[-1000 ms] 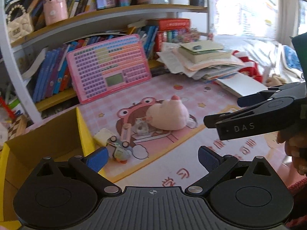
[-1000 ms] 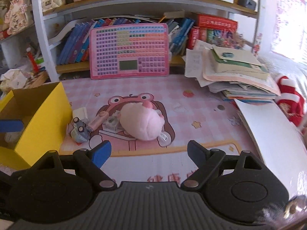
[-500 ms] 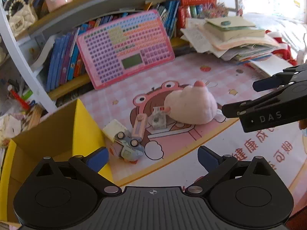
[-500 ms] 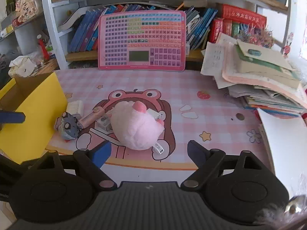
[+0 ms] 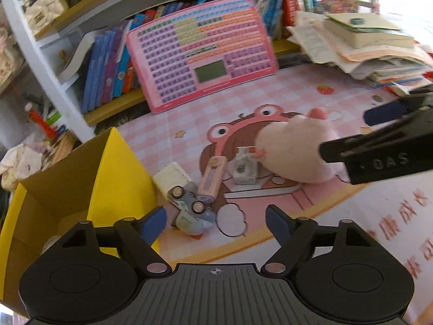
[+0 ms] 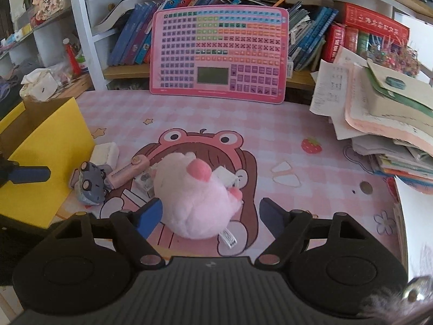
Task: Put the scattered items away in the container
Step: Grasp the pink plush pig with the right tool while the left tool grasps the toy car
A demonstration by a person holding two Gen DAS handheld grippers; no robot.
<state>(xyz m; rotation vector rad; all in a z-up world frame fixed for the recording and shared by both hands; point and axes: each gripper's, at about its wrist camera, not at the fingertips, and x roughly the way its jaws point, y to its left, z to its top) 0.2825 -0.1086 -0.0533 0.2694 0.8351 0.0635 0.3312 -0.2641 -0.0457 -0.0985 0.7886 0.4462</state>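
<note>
Both grippers have dropped in closer to the pile since a second ago, and both sets of jaws are narrowing right now. The right gripper (image 6: 209, 212) now has the pink plush (image 6: 196, 195) sitting between its blue pads; a second ago the plush was well out in front. The left pad looks right up against the fur, the right pad is clearly off it, so I wouldn't call it a grip yet. The left gripper (image 5: 216, 218) is lined up over the little grey toy car (image 5: 189, 211), which lies tipped with its wheels showing, just beside the yellow box (image 5: 119, 178). The car sits just past the fingertips, nothing is pinched, and there's a good gap either side. Between car and plush there's a pink stick-shaped thing (image 5: 211, 174), a small clear box (image 5: 243, 168) and a white block (image 5: 173, 176), all loose on the pink desk mat (image 6: 243, 124). The box stands at the left edge, open top, close to everything. My read: both pickups are about to happen together, and the plush is squishy, so it should take a fairly deep squeeze.
</note>
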